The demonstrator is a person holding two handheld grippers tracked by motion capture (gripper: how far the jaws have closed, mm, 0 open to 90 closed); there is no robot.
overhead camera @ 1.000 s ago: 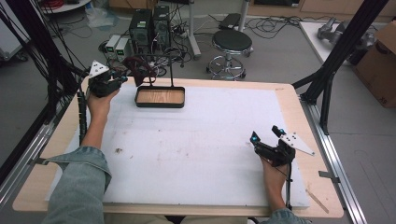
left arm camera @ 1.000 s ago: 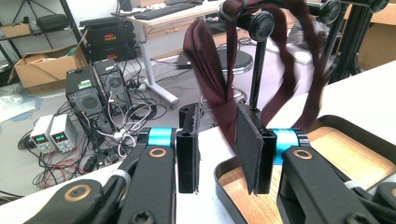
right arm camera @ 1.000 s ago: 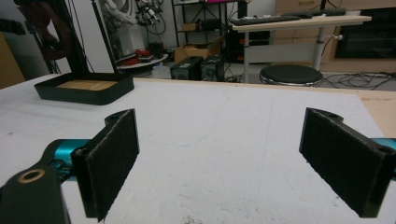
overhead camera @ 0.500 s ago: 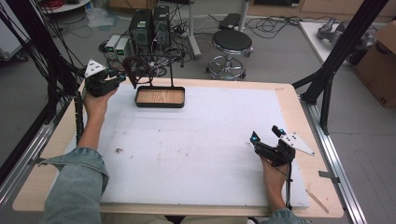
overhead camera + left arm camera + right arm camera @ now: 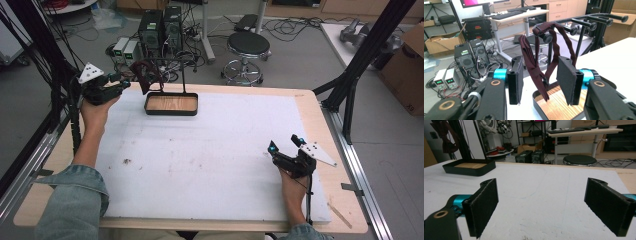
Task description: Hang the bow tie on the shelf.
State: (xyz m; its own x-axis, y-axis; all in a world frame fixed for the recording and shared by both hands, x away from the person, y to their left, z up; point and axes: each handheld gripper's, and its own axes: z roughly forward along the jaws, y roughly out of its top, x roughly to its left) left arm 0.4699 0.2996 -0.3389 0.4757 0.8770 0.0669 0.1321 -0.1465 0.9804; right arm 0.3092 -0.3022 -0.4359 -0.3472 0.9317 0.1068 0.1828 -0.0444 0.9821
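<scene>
A dark red strap [image 5: 143, 76] hangs looped over a peg [image 5: 547, 38] of the black rack, whose wooden-floored base tray [image 5: 171, 104] stands at the table's far left. My left gripper [image 5: 124, 82] is raised just left of the rack and points at the strap [image 5: 532, 60]. Its jaws have just been opening. The strap hangs between the pads [image 5: 516, 80], and neither pad presses on it. My right gripper [image 5: 286, 143] rests on the mat at the near right, open and empty [image 5: 541, 205]. The rack's base [image 5: 469, 167] lies far off to its left.
A white foam mat [image 5: 210, 160] covers most of the wooden table. More empty pegs [image 5: 594, 25] stick out of the rack. Beyond the far edge stand computer boxes [image 5: 160, 27] and a round stool [image 5: 248, 45] on the floor. A black frame post [image 5: 360, 65] rises at the right.
My left gripper has drawn back to the left and slightly up from the rack, and its jaws have parted off the strap, which stays on the peg. The right gripper has not moved.
</scene>
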